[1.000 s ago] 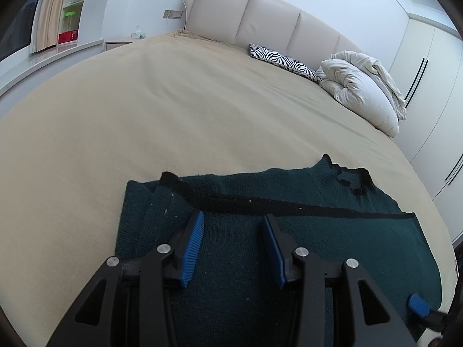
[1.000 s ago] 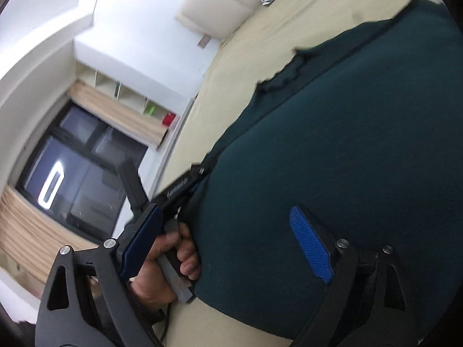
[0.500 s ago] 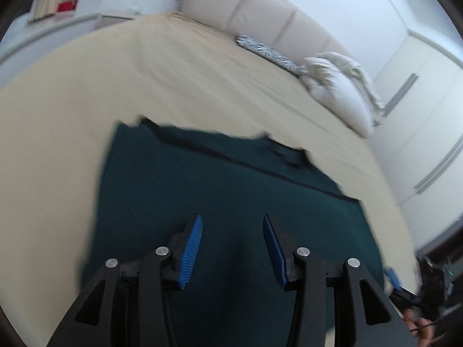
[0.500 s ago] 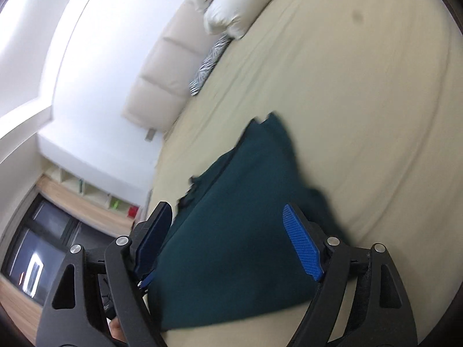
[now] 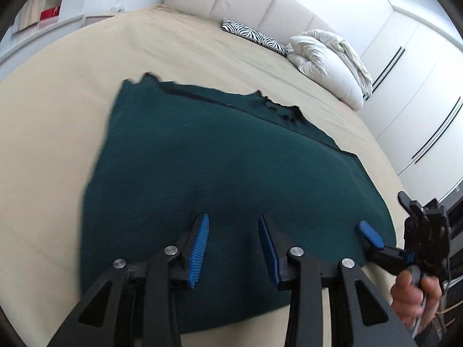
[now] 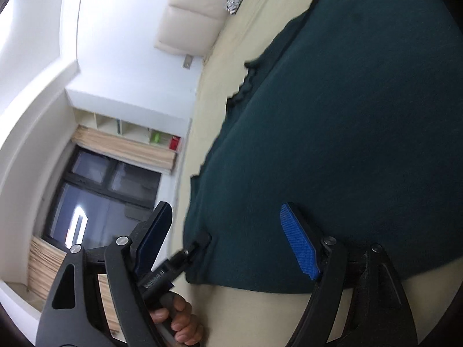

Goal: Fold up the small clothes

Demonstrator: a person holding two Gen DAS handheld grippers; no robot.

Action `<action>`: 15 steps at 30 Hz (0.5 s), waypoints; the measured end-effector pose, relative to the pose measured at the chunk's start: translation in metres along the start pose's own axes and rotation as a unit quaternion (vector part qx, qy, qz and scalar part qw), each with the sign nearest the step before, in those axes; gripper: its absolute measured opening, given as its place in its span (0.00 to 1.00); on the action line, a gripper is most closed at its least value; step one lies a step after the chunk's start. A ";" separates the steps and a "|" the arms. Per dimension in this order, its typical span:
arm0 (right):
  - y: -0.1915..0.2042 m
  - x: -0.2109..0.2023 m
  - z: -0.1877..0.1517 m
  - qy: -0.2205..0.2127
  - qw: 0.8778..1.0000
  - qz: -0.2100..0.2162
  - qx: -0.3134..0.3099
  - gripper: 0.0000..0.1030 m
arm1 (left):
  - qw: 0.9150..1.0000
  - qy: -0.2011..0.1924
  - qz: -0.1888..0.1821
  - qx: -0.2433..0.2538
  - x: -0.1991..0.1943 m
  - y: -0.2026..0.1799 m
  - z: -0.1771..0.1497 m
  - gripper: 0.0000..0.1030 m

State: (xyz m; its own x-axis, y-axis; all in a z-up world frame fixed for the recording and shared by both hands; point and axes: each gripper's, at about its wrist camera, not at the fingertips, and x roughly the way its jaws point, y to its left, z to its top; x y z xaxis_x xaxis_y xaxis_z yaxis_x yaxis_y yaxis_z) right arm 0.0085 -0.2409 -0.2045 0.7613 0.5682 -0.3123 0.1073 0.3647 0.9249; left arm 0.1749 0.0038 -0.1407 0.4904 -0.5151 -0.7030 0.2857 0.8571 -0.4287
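Dark green knit sweater (image 5: pixel 231 156) lies flat on the beige bedspread (image 5: pixel 72 92), w/ black trim band and collar along its far edge, toward the padded headboard (image 5: pixel 254 3).

Left gripper (image 5: pixel 233 248) sits over the sweater's near edge, blue pads apart w/ only flat knit showing between them; nothing pinched. Its jaws have just been closing.

Right gripper (image 6: pixel 225 243) is at the sweater's near corner, jaws wide apart and just been closing a bit. One blue pad is over the knit, the other off the sweater's edge. No cloth clamped. In the right wrist view the left hand (image 6: pixel 176 318) grips its handle just beside that corner; in the left wrist view the right hand (image 5: pixel 416 295) shows off the sweater's other corner.

Zebra-print pillow (image 5: pixel 254 34) and rumpled white duvet (image 5: pixel 327 63) sit well beyond the sweater by the headboard. White wardrobe doors (image 5: pixel 411 92) past the duvet.
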 end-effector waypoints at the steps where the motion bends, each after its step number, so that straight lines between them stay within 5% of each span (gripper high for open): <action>1: -0.002 -0.007 0.001 -0.011 1.000 -0.006 0.000 0.74 | 1.000 -0.001 -0.007 -0.007 -0.005 0.007 -0.002 0.32; 7: -0.036 -0.096 0.034 -0.109 0.992 -0.052 0.042 0.75 | 0.999 -0.021 0.030 -0.033 -0.040 0.036 -0.006 0.36; 10: -0.030 -0.129 0.046 -0.149 0.985 -0.084 0.033 0.78 | 0.996 -0.053 0.066 -0.021 -0.065 0.031 0.004 0.51; 15: 0.013 -0.096 0.059 -0.116 0.990 -0.078 -0.018 0.78 | 0.995 -0.082 0.053 0.005 -0.060 0.003 0.045 0.60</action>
State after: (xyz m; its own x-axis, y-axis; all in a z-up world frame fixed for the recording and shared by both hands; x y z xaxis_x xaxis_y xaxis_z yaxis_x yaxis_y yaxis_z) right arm -0.0255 -0.3344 -0.1495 0.8646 0.3194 -0.3878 0.2148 0.4628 0.8601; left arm 0.1835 0.0383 -0.0741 0.6458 -0.4146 -0.6411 0.2337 0.9068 -0.3510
